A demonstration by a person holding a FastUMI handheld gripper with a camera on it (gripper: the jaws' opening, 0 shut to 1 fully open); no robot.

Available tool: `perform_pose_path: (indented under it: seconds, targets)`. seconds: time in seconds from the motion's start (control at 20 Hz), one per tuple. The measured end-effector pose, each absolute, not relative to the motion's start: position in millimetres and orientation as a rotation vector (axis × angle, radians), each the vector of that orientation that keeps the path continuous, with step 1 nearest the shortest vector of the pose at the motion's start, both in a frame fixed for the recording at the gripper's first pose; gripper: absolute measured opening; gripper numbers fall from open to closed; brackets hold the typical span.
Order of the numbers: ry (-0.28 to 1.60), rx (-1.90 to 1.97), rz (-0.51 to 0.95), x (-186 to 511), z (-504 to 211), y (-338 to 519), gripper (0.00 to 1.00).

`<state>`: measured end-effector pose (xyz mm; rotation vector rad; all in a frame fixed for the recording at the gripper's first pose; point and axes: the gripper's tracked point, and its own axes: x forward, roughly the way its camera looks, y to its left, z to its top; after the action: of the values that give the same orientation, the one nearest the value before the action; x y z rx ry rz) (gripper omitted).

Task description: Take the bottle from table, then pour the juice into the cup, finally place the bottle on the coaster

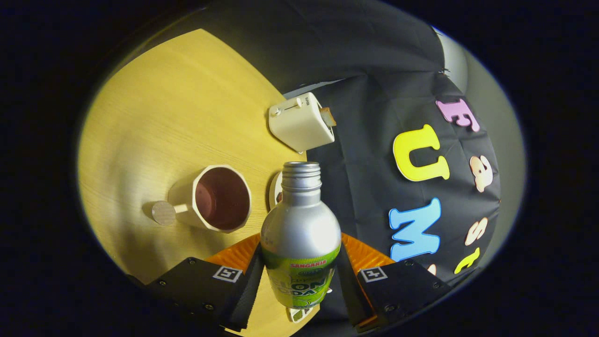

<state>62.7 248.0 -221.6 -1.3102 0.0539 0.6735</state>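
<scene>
The tool (299, 276) is pinching the silver soda bottle (300, 234) between both fingers, its open neck pointing ahead along them. The cream mug (220, 199) is sitting on the tabletop (154, 117), just left of the neck, with the toaster (302, 121) beyond at the tabletop's far edge. The pour looks to call for tipping leftward.

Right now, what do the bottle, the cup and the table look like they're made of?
Bottle, held between the gripper fingers: seemingly aluminium, brushed silver with a soft sheen, threaded uncapped neck and a printed label. Cup: probably glazed ceramic, cream outside, faceted rim, dark inside. Table: pale wood or wood-look laminate, matte with fine grain lines.
</scene>
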Motion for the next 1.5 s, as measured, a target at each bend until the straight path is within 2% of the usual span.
perform_pose_path:
  seconds: [0.35, 0.6, 1.25, 1.5]
  targets:
    - [0.028, -1.064, 0.688, 52, -201, 244, 0.77]
    - [0.076, -0.83, 0.656, 50, -188, 230, 0.77]
    - [0.121, -0.062, 0.455, 65, -121, 174, 0.76]
    - [0.107, -0.03, 0.39, 79, -110, 149, 0.76]
